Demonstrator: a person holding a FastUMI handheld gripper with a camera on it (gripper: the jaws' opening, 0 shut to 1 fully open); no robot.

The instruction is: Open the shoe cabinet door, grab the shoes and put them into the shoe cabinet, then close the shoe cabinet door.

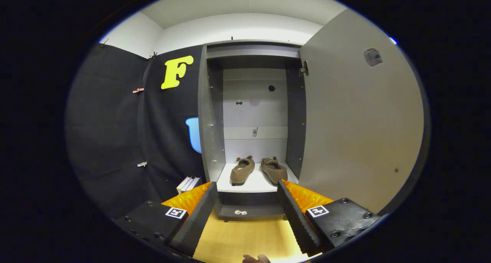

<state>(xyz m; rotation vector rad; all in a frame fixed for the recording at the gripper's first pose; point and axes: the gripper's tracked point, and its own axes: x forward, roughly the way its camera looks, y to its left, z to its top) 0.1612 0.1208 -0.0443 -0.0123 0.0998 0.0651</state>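
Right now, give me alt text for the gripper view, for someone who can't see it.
An open shoe cabinet holds a pair of brown shoes side by side on its white bottom shelf, door swung wide to the right. The gripper is open and holds nothing, its fingers framing the shelf above a wooden floor.

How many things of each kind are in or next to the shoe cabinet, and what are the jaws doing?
Shoes: 2, left shoe and right shoe, on the cabinet shelf
Doors: 1, door, open
Books: 1 stack, books, left of the cabinet
Total: 4
The gripper jaws are open and empty.
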